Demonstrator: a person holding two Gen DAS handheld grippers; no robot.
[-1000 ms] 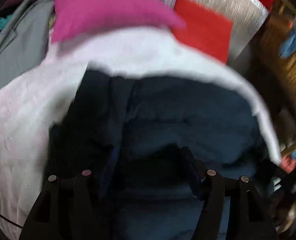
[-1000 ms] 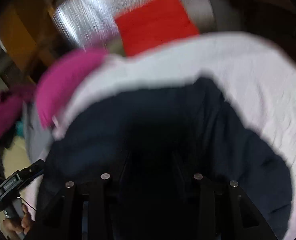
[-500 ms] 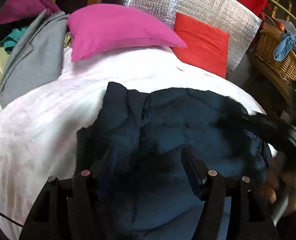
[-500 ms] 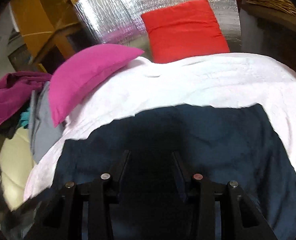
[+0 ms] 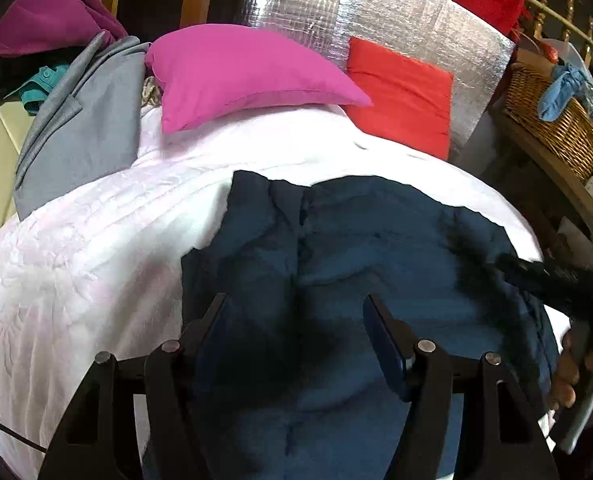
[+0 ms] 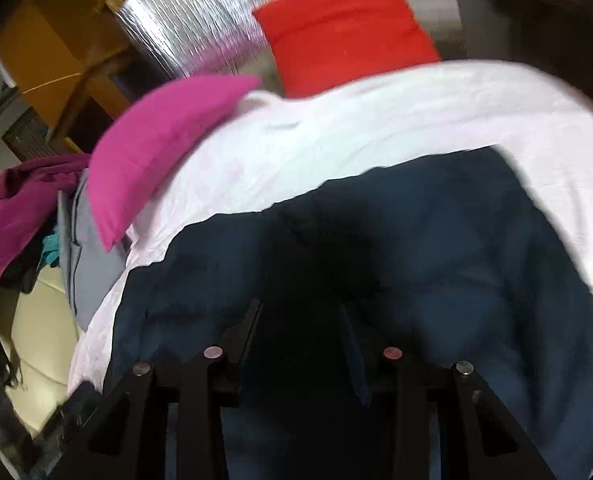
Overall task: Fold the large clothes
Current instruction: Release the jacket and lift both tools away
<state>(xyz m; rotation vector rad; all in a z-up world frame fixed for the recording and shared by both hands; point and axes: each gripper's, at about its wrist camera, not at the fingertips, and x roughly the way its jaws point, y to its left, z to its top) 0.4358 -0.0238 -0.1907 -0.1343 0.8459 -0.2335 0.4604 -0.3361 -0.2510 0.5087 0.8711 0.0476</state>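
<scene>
a navy garment (image 5: 376, 248) is spread on the white bedcover (image 5: 76, 264). left gripper (image 5: 294, 308) – jaws parted, nothing gripped; right gripper (image 6: 300, 312) – narrower gap, grip cannot be told.

One navy garment (image 5: 376, 240), two cushions (image 5: 248, 76), one wicker basket (image 5: 552, 128), perhaps three piled clothes (image 5: 80, 128)

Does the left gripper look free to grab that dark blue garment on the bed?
Probably yes. The left gripper hangs open right over the dark blue garment, which lies spread on the white bedspread with nothing on top of it.
</scene>
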